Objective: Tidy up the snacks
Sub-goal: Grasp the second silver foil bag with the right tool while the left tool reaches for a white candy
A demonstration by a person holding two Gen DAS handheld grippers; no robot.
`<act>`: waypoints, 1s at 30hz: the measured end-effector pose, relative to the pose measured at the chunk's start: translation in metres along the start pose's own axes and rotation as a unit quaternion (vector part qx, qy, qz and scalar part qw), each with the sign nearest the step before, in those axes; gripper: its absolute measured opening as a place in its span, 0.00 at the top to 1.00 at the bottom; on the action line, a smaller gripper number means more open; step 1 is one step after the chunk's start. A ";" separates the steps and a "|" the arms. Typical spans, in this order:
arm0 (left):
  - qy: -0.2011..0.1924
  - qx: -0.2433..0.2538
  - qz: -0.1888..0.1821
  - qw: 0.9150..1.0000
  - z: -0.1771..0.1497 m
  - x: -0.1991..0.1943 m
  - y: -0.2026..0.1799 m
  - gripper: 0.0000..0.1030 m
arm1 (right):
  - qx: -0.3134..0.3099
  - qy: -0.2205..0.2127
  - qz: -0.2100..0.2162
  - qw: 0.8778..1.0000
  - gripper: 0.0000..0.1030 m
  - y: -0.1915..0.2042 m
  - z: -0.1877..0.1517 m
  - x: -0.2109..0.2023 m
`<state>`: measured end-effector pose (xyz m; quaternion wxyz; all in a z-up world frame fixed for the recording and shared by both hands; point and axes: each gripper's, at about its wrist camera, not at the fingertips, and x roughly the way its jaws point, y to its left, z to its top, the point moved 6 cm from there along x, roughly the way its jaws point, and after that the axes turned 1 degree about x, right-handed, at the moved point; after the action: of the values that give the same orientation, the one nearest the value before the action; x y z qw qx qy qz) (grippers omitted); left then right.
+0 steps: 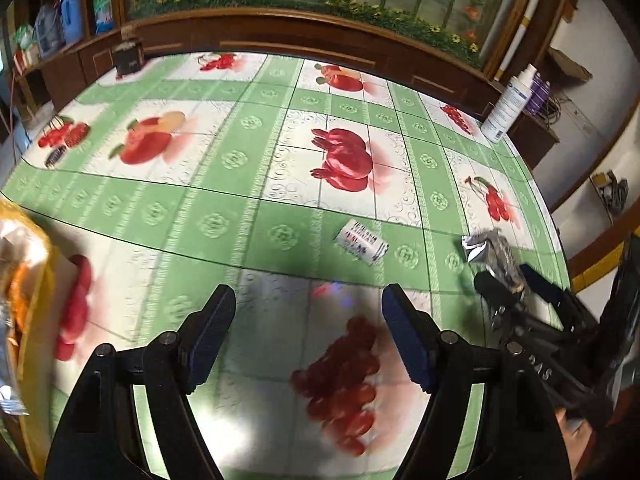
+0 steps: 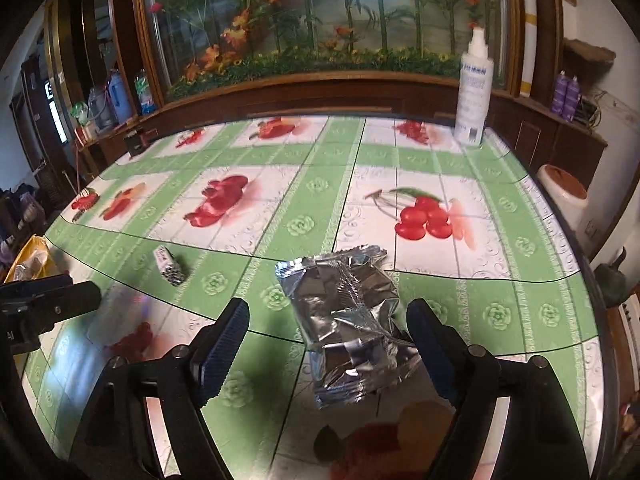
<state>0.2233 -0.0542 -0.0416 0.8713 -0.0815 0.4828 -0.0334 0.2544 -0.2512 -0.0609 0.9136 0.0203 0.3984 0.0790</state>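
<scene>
A crumpled silver foil snack packet (image 2: 344, 312) lies on the fruit-print tablecloth (image 2: 320, 208) between the fingers of my right gripper (image 2: 328, 314). Its jaws stand wide; the left pad is clear of the foil and the right pad is close beside its edge. The left wrist view shows the same packet (image 1: 494, 252) in front of that gripper (image 1: 516, 284) at the far right. My left gripper (image 1: 308, 304) is open over bare cloth with nothing between its fingers. A small white wrapped snack (image 1: 362, 242) lies just beyond its fingertips, and shows again (image 2: 170, 268) to the left in the right wrist view.
A yellow bag (image 1: 36, 280) holding packets sits at the table's left edge. A white spray bottle (image 2: 474, 88) stands at the far right, a small dark box (image 2: 136, 142) at the far left. A wooden cabinet with a flower panel (image 2: 320, 20) runs behind the table.
</scene>
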 end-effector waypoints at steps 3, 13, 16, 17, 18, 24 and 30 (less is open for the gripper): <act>0.005 -0.022 -0.002 1.000 0.007 0.014 -0.008 0.27 | 0.018 0.015 0.018 1.000 0.20 -0.005 0.002 0.007; -0.007 0.014 0.060 0.998 0.017 0.042 -0.019 0.37 | 0.052 0.020 0.034 0.998 0.40 -0.012 -0.005 0.007; -0.018 0.031 0.076 0.996 0.015 0.037 -0.009 0.79 | 0.058 0.018 0.040 0.997 0.41 -0.012 -0.008 0.004; -0.019 0.032 0.072 0.997 0.015 0.036 -0.005 0.86 | 0.058 0.018 0.041 0.997 0.41 -0.012 -0.009 0.003; -0.019 0.031 0.066 0.997 0.013 0.034 0.000 0.96 | 0.059 0.017 0.042 0.997 0.41 -0.011 -0.010 0.002; -0.022 0.035 0.032 0.999 -0.009 0.015 0.024 1.00 | 0.056 0.014 0.053 0.997 0.42 0.006 -0.022 -0.012; -0.036 0.033 0.015 0.999 -0.043 -0.020 0.054 1.00 | 0.049 -0.001 0.080 0.996 0.42 0.037 -0.033 -0.040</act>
<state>0.1751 -0.0035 -0.0566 0.8907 -0.0462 0.4510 -0.0331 0.1987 -0.2216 -0.0501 0.9028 0.0968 0.3978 0.1317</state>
